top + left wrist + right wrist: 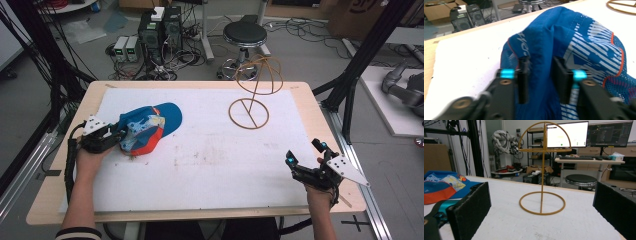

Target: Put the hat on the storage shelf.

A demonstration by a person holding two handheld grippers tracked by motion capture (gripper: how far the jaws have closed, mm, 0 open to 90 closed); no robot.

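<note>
A blue cap (150, 125) with white stripes and orange trim lies crumpled on the left of the white mat (215, 160). My left gripper (120, 135) is at its near-left edge. In the left gripper view that gripper (541, 61) is shut on a bunched fold of the cap (579, 42). A gold wire hat stand (248, 113) stands upright at the back right of the mat. My right gripper (305, 151) hovers near the front right edge, open and holding nothing. In the right gripper view it (541, 188) faces the stand (542, 200), with the cap (441, 186) at the far left.
The mat covers most of a wooden table (310, 107). Black frame posts (350, 95) stand off the table's right side. A round stool (244, 35) and computer boxes (160, 30) with cables are on the floor behind.
</note>
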